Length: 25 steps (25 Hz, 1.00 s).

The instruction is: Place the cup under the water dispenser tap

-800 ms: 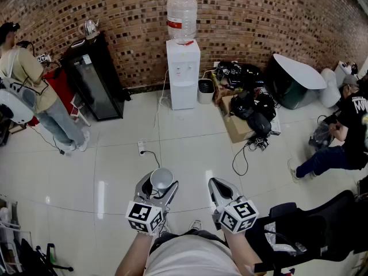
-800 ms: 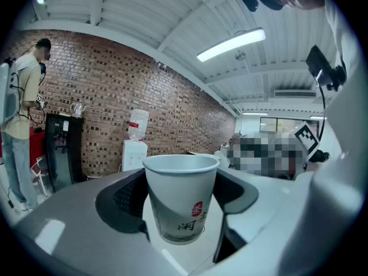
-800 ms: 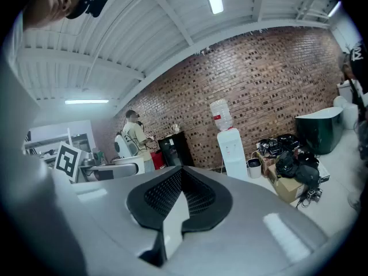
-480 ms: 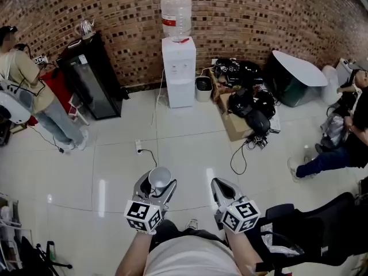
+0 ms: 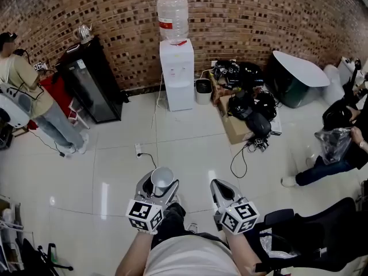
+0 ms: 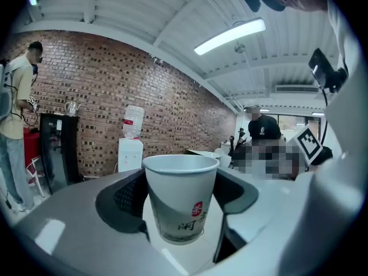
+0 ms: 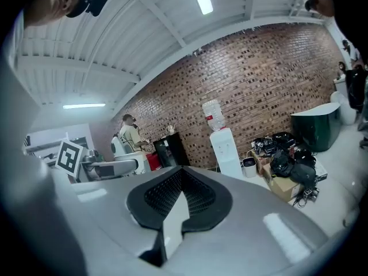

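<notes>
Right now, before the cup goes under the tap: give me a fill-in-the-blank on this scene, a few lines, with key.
The paper cup is clamped upright in the ____ gripper.
The right gripper has its jaws shut and holds ____.
The water dispenser stands against the ____ wall.
The bottle on top of it has a ____ label.
Missing words: left; nothing; brick; red.

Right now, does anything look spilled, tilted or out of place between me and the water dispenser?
Nothing spilled or tilted: the paper cup sits upright in the left tool, and the water dispenser stands straight. Only oddity: loose cables trail across the floor beside the pile of bags, right of the dispenser.
</notes>
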Motion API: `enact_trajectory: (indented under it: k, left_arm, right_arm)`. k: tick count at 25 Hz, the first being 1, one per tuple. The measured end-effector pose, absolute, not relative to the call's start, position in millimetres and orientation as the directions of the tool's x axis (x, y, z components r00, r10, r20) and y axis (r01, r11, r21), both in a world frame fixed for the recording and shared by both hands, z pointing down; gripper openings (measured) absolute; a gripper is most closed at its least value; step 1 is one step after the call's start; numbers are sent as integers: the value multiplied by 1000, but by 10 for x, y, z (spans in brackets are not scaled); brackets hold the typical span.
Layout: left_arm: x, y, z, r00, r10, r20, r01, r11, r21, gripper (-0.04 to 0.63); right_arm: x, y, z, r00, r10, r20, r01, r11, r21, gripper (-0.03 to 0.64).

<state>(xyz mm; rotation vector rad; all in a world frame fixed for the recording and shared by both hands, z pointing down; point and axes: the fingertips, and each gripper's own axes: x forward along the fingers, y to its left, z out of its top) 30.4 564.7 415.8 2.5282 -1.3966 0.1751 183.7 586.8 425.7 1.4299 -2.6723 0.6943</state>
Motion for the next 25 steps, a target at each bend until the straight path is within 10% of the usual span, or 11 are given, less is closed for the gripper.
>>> enact_trajectory:
  k: [25]
  left_arm:
    - [-515, 2439, 4193, 567, -805, 177, -822, -539, 185, 350]
  right_arm:
    - [936, 2588, 4296, -548, -787, 284, -827, 459, -326, 0]
